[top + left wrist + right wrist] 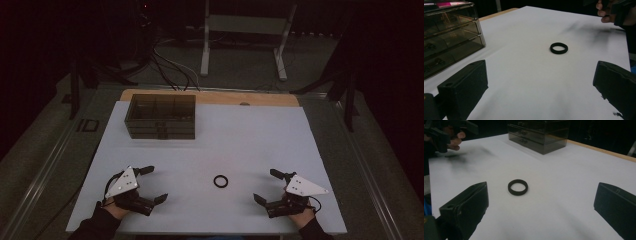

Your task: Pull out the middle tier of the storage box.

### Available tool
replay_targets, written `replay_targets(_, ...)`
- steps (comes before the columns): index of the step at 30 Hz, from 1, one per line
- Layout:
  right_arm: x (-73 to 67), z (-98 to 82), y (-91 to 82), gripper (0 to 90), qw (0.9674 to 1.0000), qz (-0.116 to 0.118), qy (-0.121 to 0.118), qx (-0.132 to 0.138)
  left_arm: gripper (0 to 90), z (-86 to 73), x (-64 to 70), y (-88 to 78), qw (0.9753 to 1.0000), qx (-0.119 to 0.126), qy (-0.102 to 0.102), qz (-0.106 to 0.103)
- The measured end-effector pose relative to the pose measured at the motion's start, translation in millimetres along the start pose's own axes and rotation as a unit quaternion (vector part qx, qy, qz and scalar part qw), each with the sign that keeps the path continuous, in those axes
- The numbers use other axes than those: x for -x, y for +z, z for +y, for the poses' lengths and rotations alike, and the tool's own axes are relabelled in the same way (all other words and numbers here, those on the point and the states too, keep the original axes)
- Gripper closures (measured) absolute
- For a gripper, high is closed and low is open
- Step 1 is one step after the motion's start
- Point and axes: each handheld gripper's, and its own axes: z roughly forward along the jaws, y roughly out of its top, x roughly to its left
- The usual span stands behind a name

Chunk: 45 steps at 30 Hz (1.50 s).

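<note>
A small black ring (220,181) lies flat on the white table top (240,140), between the two hands. My left gripper (156,184) rests at the near left, jaws wide apart and empty, pointing right toward the ring (559,48). At the near right my right gripper (266,185) stands open as well, nothing between its jaws, with the ring (517,187) a short way ahead of it. A smoky transparent drawer box (161,116) stands at the far left of the table, its drawers closed.
The drawer box (447,35) sits to the left in the left gripper view, and the drawer box (540,133) is far ahead in the right gripper view. Beyond the table's wooden back edge (210,96) are cables and a white stand's legs (242,40) on the floor.
</note>
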Motion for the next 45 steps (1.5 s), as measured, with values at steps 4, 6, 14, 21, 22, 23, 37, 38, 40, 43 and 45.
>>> replay_targets(4, -0.4, -0.2, 1.0, 0.0, 0.9999, 0.009, 0.003, -0.009, 1.1, -0.2, -0.1, -0.1, 1.0, 0.0, -0.001, 0.002)
replay_targets(6, -0.5, -0.3, 1.2, 0.0, 0.9999, 0.012, 0.0, -0.012, 1.0, -0.2, 0.2, -0.1, 1.0, -0.001, 0.0, 0.002)
replay_targets(14, -1.3, 0.4, 2.9, 0.0, 0.9997, 0.02, 0.003, -0.011, 1.0, -0.5, 2.7, 0.2, 0.9999, -0.004, 0.008, -0.012)
replay_targets(21, -4.7, 2.0, 5.2, 0.0, 0.9997, 0.023, -0.003, -0.012, 1.0, 2.0, 5.0, -0.3, 0.9996, 0.004, 0.01, -0.027)
replay_targets(22, -5.4, 2.1, 5.2, 0.0, 0.9997, 0.022, -0.004, -0.012, 1.0, 3.0, 5.4, -0.9, 0.9995, 0.009, 0.008, -0.028)
replay_targets(23, -5.8, 2.1, 5.3, 0.0, 0.9997, 0.021, -0.005, -0.012, 1.0, 4.0, 5.8, -1.4, 0.9995, 0.01, 0.011, -0.03)
replay_targets(37, -7.6, 3.4, 4.7, 0.0, 0.9997, 0.023, -0.005, -0.004, 1.1, 21.6, 14.1, -2.6, 0.998, -0.003, 0.043, -0.046)
replay_targets(38, -8.0, 3.6, 4.8, 0.0, 0.9997, 0.023, -0.006, -0.003, 1.1, 22.2, 13.9, -2.9, 0.998, -0.002, 0.042, -0.047)
replay_targets(40, -8.3, 3.8, 4.8, 0.0, 0.9997, 0.023, -0.006, -0.001, 1.1, 24.0, 12.7, -4.1, 0.9979, -0.004, 0.044, -0.047)
replay_targets(43, -8.4, 3.9, 4.5, 0.0, 0.9997, 0.023, -0.006, -0.001, 1.1, 27.4, 10.0, -6.2, 0.998, -0.002, 0.048, -0.042)
replay_targets(45, -8.3, 3.9, 4.4, 0.0, 0.9997, 0.024, -0.004, 0.0, 1.1, 29.0, 8.9, -7.2, 0.9979, 0.0, 0.049, -0.041)
